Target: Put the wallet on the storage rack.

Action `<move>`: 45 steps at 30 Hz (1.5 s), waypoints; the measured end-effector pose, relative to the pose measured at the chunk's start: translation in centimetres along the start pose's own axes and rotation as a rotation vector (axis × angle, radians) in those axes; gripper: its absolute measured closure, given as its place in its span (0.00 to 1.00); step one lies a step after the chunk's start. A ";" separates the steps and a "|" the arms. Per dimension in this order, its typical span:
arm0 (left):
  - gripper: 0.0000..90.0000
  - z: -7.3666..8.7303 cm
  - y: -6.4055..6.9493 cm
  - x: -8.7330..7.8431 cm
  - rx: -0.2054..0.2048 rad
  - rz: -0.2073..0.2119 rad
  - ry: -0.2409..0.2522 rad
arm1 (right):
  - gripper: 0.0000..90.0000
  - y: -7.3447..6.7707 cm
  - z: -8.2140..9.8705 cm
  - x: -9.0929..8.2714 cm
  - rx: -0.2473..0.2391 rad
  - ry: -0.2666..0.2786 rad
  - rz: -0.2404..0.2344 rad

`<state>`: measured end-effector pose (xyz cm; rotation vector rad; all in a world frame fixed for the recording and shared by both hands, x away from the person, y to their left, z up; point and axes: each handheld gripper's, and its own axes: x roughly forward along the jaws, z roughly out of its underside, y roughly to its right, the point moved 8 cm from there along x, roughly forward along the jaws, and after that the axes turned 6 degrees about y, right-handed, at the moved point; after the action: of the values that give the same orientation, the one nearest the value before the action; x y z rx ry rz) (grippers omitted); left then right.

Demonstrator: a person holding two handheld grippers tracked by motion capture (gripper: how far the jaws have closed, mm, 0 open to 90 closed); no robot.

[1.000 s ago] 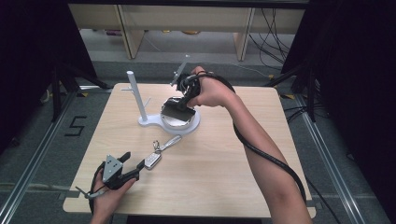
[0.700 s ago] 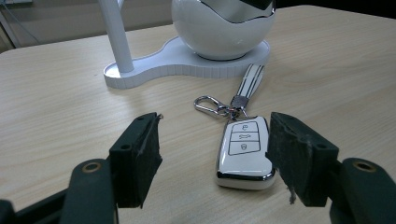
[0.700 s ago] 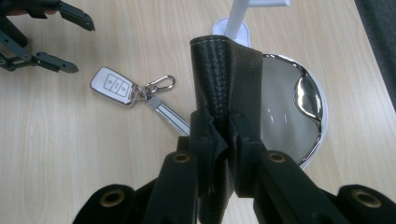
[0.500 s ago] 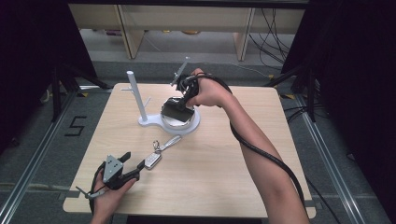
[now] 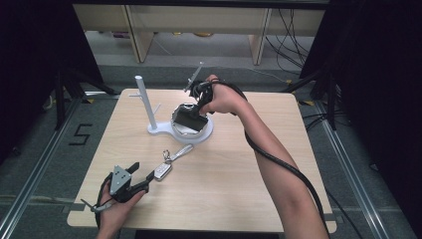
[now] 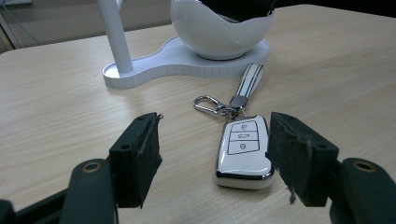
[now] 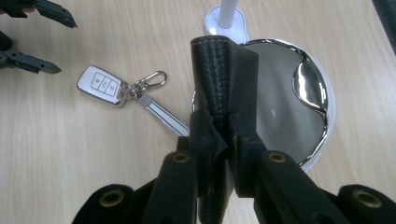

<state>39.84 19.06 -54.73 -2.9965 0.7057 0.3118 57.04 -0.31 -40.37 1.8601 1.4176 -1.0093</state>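
Right gripper view shows my right gripper [image 7: 223,135] clamped on a black leather wallet [image 7: 224,79], its long axis running straight out along the jaws and hanging over the chrome-lined bowl [image 7: 299,112] of the white stand. I judge the wallet needs to go straight down, since the bowl lies directly beneath it. My left gripper [image 6: 212,158] sits low at the table's near edge with jaws wide, and the white car key fob [image 6: 243,151] lies on the table between the pads, closer to the one at right, untouched.
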 end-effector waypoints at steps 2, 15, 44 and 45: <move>0.38 0.0 0.0 0.0 -0.001 0.000 0.000 | 0.91 0.1 0.1 0.3 -0.003 -0.011 -0.003; 0.38 0.0 0.0 0.0 -0.004 0.001 0.000 | 0.77 3.7 0.6 1.5 0.024 0.115 0.201; 0.39 0.2 0.1 0.2 0.016 -0.014 -0.027 | 0.68 -1.1 17.2 -1.5 0.373 0.308 0.265; 0.39 0.2 0.1 0.2 0.018 -0.015 -0.029 | 0.68 -1.3 18.0 -1.4 0.393 0.324 0.282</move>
<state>39.94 18.92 -54.95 -2.9724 0.6797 0.3455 51.70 -15.37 -48.92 2.5234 1.1329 -0.9216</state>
